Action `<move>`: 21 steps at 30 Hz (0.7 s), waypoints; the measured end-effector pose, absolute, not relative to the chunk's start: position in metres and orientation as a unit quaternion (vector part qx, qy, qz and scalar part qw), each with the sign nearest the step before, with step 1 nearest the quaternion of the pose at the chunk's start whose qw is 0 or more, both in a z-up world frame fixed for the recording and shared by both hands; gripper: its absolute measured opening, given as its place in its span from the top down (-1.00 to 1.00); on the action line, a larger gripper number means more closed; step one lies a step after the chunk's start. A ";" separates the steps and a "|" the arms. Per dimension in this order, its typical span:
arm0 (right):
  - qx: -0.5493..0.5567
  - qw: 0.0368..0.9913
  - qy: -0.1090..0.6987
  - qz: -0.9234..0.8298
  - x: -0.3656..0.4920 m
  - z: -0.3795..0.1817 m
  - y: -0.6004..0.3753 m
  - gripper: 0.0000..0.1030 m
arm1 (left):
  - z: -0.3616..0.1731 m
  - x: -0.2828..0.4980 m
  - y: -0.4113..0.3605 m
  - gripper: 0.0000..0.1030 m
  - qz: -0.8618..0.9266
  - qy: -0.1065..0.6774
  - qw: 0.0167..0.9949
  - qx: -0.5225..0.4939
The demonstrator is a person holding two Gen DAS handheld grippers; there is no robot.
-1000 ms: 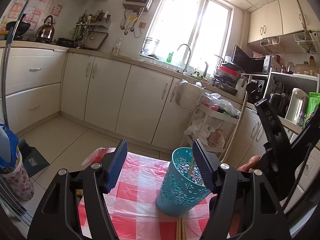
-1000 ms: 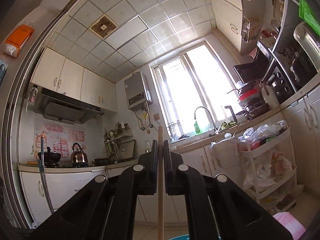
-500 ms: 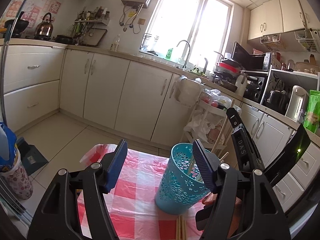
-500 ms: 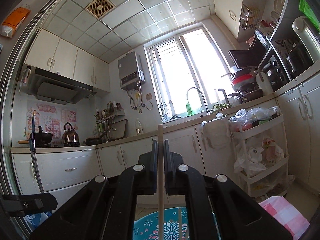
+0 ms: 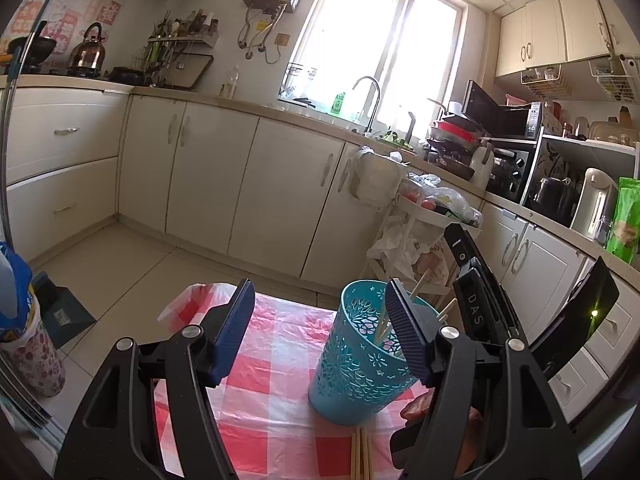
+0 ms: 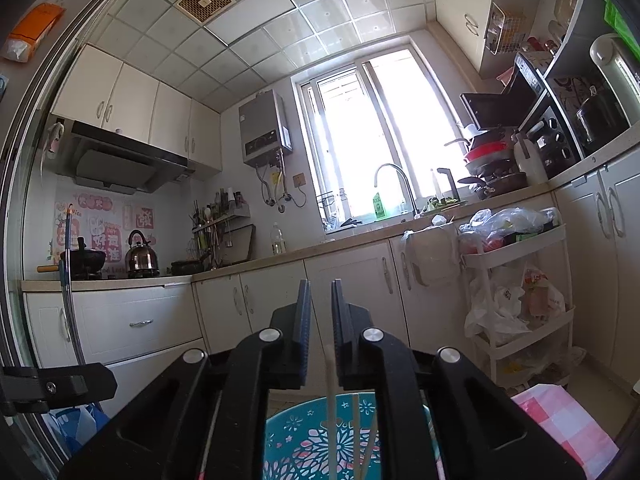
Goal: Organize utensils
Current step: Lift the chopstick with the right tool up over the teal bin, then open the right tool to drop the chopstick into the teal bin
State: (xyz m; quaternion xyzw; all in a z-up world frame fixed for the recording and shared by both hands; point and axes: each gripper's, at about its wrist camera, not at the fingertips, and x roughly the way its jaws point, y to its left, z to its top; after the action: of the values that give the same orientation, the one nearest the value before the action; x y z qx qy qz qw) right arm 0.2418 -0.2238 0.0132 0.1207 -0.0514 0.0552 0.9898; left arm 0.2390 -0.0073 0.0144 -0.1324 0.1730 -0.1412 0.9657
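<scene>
Over the teal basket [image 6: 320,444], my right gripper [image 6: 321,320] jaws slightly apart, chopstick [image 6: 331,400] loose; left gripper [image 5: 320,328] wide apart, empty. Nudging the rim could tip it.

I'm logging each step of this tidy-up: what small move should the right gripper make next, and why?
Probably lift clear and go for the loose chopsticks on the checkered cloth. The right gripper is open, and a chopstick stands free in the teal holder.

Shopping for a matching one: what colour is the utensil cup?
Teal cup, with floral cut-outs; clearest in left wrist view.
</scene>
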 end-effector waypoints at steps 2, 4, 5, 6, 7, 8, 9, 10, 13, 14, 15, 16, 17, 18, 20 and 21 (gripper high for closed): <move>0.120 0.990 -0.046 0.055 0.242 0.011 -0.224 0.63 | 0.014 0.239 -0.008 -0.25 -0.142 0.174 0.966 -0.132; 0.119 0.990 -0.043 0.055 0.241 0.009 -0.223 0.62 | 0.013 0.239 -0.008 -0.25 -0.142 0.175 0.965 -0.132; 0.118 0.991 -0.041 0.056 0.240 0.008 -0.223 0.61 | 0.013 0.239 -0.008 -0.25 -0.143 0.176 0.965 -0.132; 0.118 0.991 -0.040 0.056 0.238 0.008 -0.222 0.60 | 0.013 0.239 -0.008 -0.25 -0.143 0.176 0.965 -0.132; 0.118 0.991 -0.040 0.056 0.235 0.008 -0.222 0.58 | 0.013 0.239 -0.008 -0.25 -0.142 0.176 0.965 -0.131; 0.118 0.991 -0.040 0.055 0.232 0.008 -0.223 0.54 | 0.013 0.239 -0.009 -0.25 -0.142 0.175 0.965 -0.132; 0.118 0.991 -0.040 0.055 0.228 0.009 -0.223 0.49 | 0.013 0.239 -0.009 -0.25 -0.143 0.176 0.965 -0.132; 0.118 0.991 -0.041 0.054 0.224 0.010 -0.223 0.48 | 0.013 0.239 -0.009 -0.25 -0.143 0.176 0.965 -0.132; 0.113 0.991 -0.043 0.053 0.208 0.013 -0.224 0.45 | 0.013 0.236 -0.009 -0.25 -0.145 0.175 0.965 -0.132; 0.111 0.991 -0.042 0.053 0.202 0.013 -0.224 0.45 | 0.014 0.235 -0.010 -0.25 -0.146 0.175 0.965 -0.132; 0.110 0.992 -0.041 0.054 0.197 0.014 -0.225 0.44 | 0.014 0.233 -0.011 -0.26 -0.147 0.175 0.965 -0.133; 0.108 0.992 -0.039 0.055 0.191 0.014 -0.225 0.43 | 0.015 0.231 -0.011 -0.26 -0.149 0.174 0.964 -0.133; 0.106 0.992 -0.036 0.055 0.186 0.013 -0.225 0.42 | 0.015 0.229 -0.012 -0.26 -0.150 0.172 0.965 -0.132; 0.105 0.992 -0.033 0.056 0.183 0.013 -0.225 0.41 | 0.016 0.227 -0.012 -0.26 -0.151 0.171 0.965 -0.131; 0.105 0.992 -0.027 0.057 0.175 0.012 -0.225 0.38 | 0.018 0.223 -0.013 -0.27 -0.154 0.169 0.965 -0.129; 0.105 0.993 -0.022 0.057 0.172 0.012 -0.225 0.36 | 0.019 0.221 -0.013 -0.27 -0.155 0.169 0.965 -0.129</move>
State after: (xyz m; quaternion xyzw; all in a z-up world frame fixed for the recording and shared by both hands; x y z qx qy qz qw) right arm 0.1720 -0.2247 0.0116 0.1051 -0.0223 0.0572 0.9926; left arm 0.2208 -0.0133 0.0190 -0.1287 0.1687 -0.1554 0.9648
